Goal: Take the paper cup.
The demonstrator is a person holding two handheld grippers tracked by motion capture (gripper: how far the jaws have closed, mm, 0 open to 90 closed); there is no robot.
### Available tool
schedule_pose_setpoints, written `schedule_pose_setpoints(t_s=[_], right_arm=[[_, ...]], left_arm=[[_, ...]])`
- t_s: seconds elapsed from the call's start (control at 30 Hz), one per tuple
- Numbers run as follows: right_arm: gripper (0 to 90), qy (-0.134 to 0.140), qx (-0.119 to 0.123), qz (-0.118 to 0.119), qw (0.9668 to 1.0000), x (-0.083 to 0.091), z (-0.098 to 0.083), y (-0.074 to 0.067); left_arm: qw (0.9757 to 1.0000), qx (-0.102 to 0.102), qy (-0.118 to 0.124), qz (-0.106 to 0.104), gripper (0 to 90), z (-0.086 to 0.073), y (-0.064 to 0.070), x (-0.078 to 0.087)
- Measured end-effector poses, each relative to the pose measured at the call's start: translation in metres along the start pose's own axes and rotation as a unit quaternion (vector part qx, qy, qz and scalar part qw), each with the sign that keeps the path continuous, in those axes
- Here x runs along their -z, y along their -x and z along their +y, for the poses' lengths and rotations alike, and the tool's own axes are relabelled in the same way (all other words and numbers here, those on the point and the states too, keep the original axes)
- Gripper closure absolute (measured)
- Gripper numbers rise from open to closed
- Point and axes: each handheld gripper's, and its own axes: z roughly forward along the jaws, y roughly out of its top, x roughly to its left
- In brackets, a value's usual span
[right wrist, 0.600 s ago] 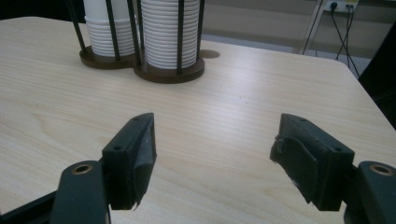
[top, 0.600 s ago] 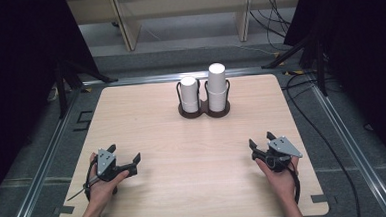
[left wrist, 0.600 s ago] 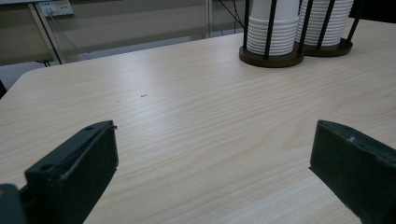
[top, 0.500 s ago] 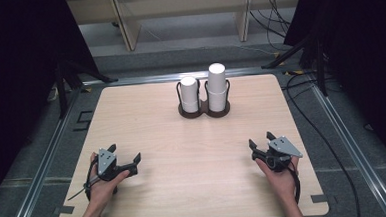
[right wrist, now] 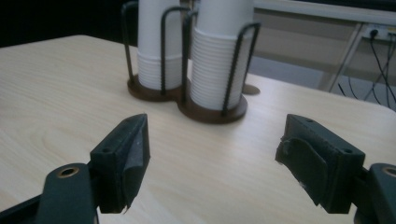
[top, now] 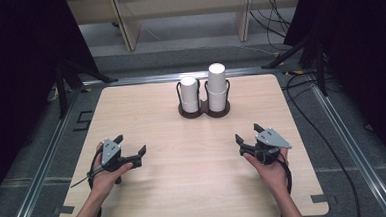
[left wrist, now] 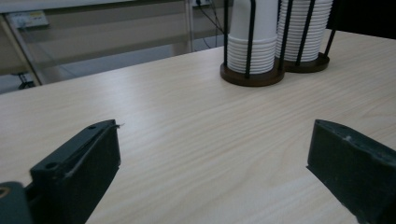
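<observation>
White paper cup stacks (top: pixel 208 90) are seen upper centre; left gripper (top: pixel 131 151) and right gripper (top: pixel 246 134) are held wide apart, empty, at lower frame.

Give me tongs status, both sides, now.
Left tongs: open, nothing between the jaws, low over the table.
Right tongs: open, holding nothing, facing the cup stacks.

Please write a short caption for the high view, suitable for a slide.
Two open hand-held grippers, left gripper and right gripper, rest near the table front, facing two stacks of white cups in a wire holder.
</observation>
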Motion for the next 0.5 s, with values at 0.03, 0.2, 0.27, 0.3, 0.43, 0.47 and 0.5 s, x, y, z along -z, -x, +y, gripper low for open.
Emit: schedule_pose_setpoints(t_s=[0.03,0.2,0.27,0.3,0.43,0.47,0.5], right_arm=[[24.3,0.004,0.002,0.000,1.0000,-0.003,0.005,-0.001],[24.6,0.016,0.005,0.016,0.9997,-0.024,0.028,-0.006],[24.9,0.020,0.004,0.022,0.9995,-0.033,0.039,-0.009],[25.3,0.026,0.010,0.030,0.9992,-0.038,0.044,-0.010],[26.2,0.040,0.036,0.037,0.9978,-0.058,0.065,-0.017],[26.4,0.029,0.026,0.053,0.9979,-0.067,0.074,-0.023],[26.4,0.029,0.026,0.053,0.9979,-0.067,0.074,-0.023]], left_arm=[[1.0000,0.001,0.002,-0.006,2.8,0.002,0.001,-0.005],[0.9991,-0.009,-0.010,-0.039,5.2,0.015,0.004,-0.036],[0.9988,-0.014,-0.013,-0.046,6.5,0.019,0.005,-0.046],[0.9985,-0.017,-0.011,-0.052,6.9,0.022,0.005,-0.052],[0.9977,-0.022,-0.013,-0.062,8.3,0.035,0.007,-0.074],[0.9975,-0.023,-0.017,-0.065,10.1,0.037,0.007,-0.079],[0.9970,-0.025,-0.017,-0.071,10.1,0.039,0.007,-0.084]])
